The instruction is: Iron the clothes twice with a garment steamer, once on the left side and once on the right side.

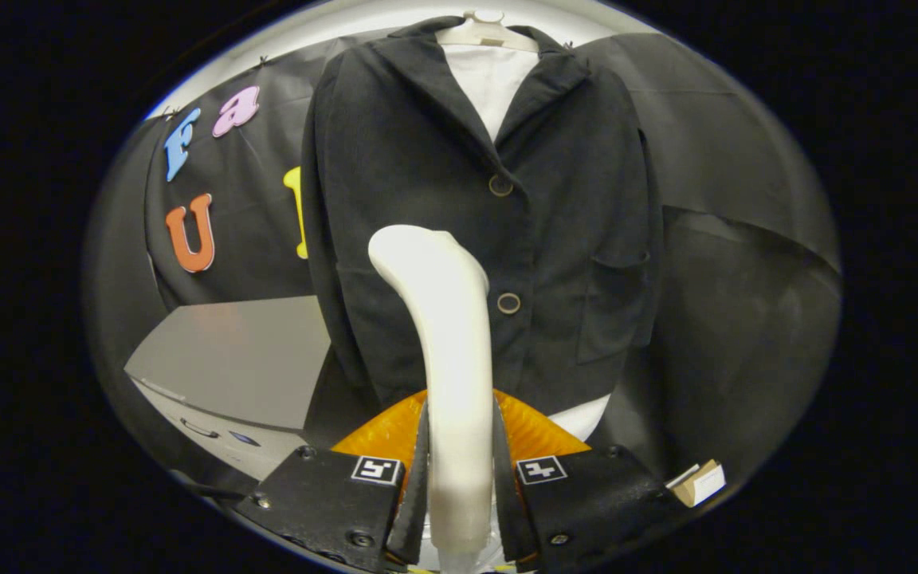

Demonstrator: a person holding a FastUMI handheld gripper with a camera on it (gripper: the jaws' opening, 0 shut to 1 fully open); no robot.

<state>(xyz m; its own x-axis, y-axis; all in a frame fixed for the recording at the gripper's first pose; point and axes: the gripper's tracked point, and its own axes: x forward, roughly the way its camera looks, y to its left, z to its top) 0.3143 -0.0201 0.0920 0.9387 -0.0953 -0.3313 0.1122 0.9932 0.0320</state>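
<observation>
The gripper [459, 470] was clamped on a white steamer [447, 351], both fingers pressing its handle from either side. The steamer rose upright between the fingers, its curved head reaching the front of a black jacket [427, 199] just left of the lower button [508, 303]. The jacket hung on a pale hanger [487, 30] over a white shirt [491, 80]. A grey box [236, 359] stood beside the jacket's left sleeve.

White steamer [453, 351] upright before hanging black jacket [443, 175].
</observation>
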